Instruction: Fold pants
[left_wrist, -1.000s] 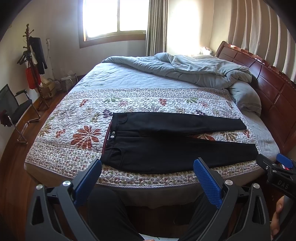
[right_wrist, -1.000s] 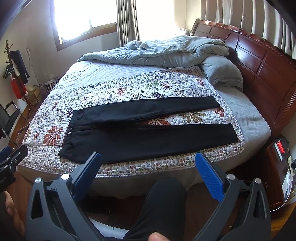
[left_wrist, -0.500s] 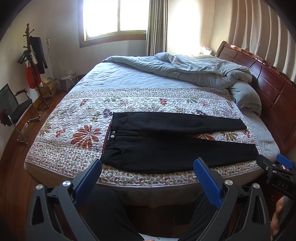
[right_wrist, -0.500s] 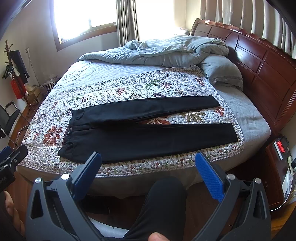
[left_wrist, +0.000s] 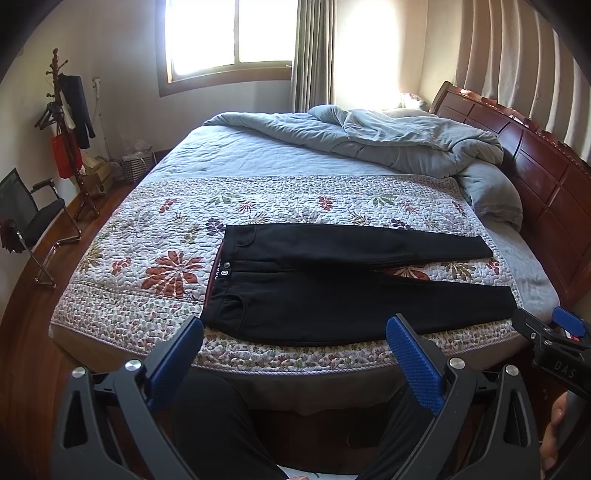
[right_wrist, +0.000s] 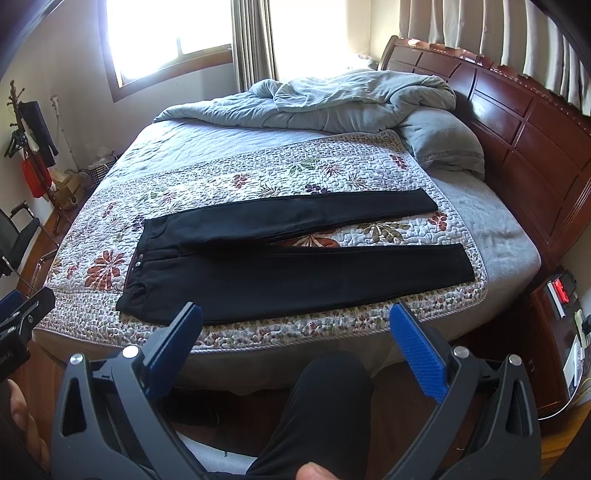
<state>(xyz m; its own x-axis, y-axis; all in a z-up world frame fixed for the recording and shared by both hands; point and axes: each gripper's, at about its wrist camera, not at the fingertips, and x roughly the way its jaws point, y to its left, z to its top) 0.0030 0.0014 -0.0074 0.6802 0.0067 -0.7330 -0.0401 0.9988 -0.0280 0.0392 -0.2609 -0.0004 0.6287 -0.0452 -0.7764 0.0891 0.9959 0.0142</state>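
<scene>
While both grippers gape apart, pants (left_wrist: 332, 288) lie flat beyond.

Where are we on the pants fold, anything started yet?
Done: the black pants lie spread flat on the floral quilt, waistband to the left, both legs straight and apart. In hand: nothing; the left gripper and the right gripper are both open, held short of the bed's near edge, touching no cloth. Left: every fold, starting with bringing one leg over the other.
</scene>
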